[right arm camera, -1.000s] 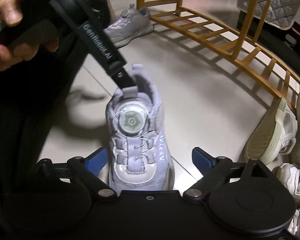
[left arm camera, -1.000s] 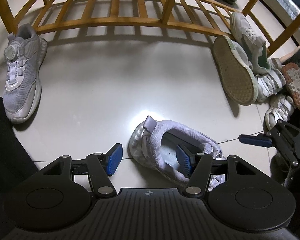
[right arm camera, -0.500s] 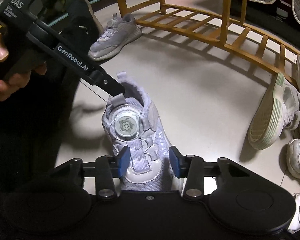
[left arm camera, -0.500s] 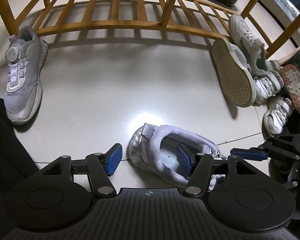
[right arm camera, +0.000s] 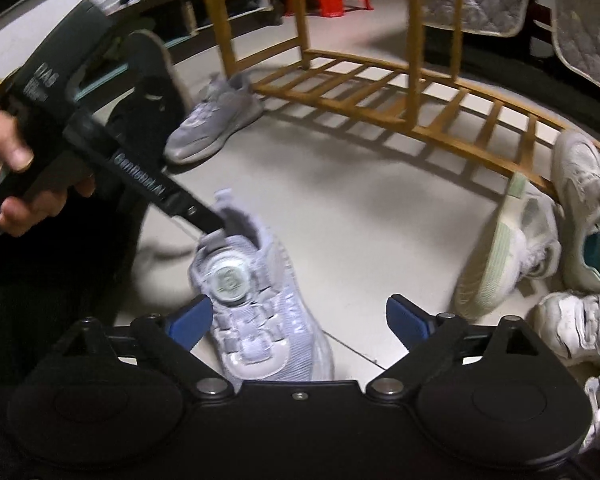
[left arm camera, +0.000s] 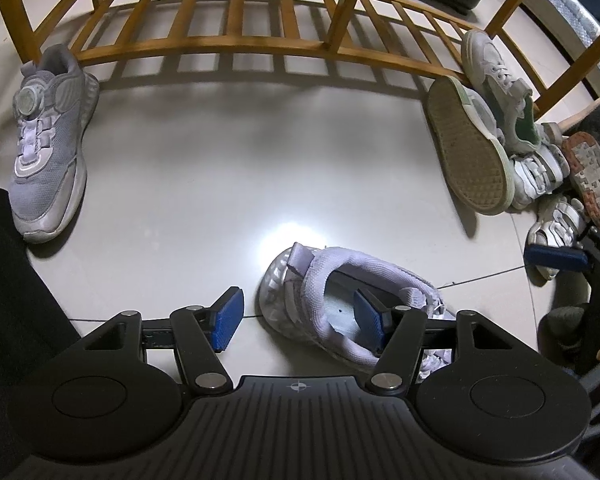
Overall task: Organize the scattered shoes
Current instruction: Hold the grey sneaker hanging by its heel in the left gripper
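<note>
- The lilac sneaker [right arm camera: 256,300] with a round dial on its tongue stands on the pale floor [left arm camera: 240,168], low centre in the right wrist view, low and right of centre in the left wrist view
- The left gripper [left arm camera: 298,316] stands partly open; its right-hand finger [left arm camera: 370,320] is down inside the sneaker's opening, its left-hand one over bare floor outside the heel, and no squeeze on the collar shows
- The right gripper [right arm camera: 298,320] has just been opening a little; its jaws stand wide on either side of the sneaker's toe, the left pad [right arm camera: 190,320] close beside it, the right one clear of it
- A matching grey sneaker [left arm camera: 46,140] sits at the left edge beside the wooden shoe rack [left arm camera: 236,44]
- A heap of white shoes [left arm camera: 512,148] lies at the right, against the rack's end
- A person's hand [right arm camera: 16,184] grips the left tool's handle at the left edge of the right wrist view
</note>
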`<state>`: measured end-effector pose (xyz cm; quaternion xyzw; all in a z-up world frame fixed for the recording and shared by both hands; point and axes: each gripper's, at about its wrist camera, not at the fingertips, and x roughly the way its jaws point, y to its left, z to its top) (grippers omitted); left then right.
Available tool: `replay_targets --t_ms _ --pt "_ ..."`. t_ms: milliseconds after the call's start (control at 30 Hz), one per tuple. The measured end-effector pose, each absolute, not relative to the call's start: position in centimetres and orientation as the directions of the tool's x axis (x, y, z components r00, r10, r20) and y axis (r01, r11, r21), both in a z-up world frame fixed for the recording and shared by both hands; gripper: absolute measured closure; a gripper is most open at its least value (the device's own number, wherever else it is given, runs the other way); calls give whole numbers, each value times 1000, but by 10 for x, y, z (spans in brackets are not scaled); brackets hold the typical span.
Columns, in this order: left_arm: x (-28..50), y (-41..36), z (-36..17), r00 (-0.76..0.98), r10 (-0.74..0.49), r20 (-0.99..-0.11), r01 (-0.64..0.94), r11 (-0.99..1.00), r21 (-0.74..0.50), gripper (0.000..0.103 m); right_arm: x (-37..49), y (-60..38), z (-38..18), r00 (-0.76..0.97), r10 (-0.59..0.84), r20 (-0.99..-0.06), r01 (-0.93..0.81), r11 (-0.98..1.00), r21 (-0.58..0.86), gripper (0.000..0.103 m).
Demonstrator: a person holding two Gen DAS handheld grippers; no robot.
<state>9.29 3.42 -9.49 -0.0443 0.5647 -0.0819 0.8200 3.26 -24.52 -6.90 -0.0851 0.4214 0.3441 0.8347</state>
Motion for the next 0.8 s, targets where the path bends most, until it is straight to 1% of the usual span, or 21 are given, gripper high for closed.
replay_targets --t_ms 33,67,133,233,267,300,333,367,433,467,533,667,800 --pt "93 34 -95 349 -185 -919 85 983 -165 41 35 -247 -70 399 508 -764 -635 754 170 43" --pt "93 34 -94 350 -184 -919 86 983 -164 41 38 -249 -71 385 514 -766 -622 758 196 53" --pt "93 34 -94 351 -182 -919 85 983 -163 41 41 -251 -73 372 518 -770 -608 763 220 62" --pt "93 34 -94 350 -181 -919 86 983 -161 41 40 -252 -74 376 509 -774 -609 765 207 62" --pt "93 35 -95 349 -178 -920 85 984 -158 41 40 -252 -74 376 508 -775 -610 765 206 58" --pt "94 35 -95 349 -178 -920 84 984 -158 41 40 -252 -74 378 509 -774 -611 765 204 51" --pt "94 35 -95 348 -178 -920 82 984 -160 41 39 -252 -74 383 506 -773 -611 766 199 36" --pt "94 36 -95 348 -180 -920 81 984 -161 40 38 -252 -74 392 502 -771 -609 770 191 28" --pt "94 35 -95 346 -178 -921 82 984 -160 40 37 -251 -75 393 498 -773 -620 764 177 26" --pt "93 35 -95 345 -177 -922 84 984 -157 40 36 -250 -75 389 498 -775 -627 760 173 22" --pt "93 34 -95 344 -176 -923 85 984 -156 40 35 -248 -78 378 494 -783 -641 750 164 19" --pt "93 34 -95 341 -177 -923 87 984 -157 40 31 -241 -83 363 481 -798 -669 731 136 17" --pt "93 34 -95 340 -174 -924 87 984 -153 40 29 -240 -85 358 484 -798 -666 731 145 17"
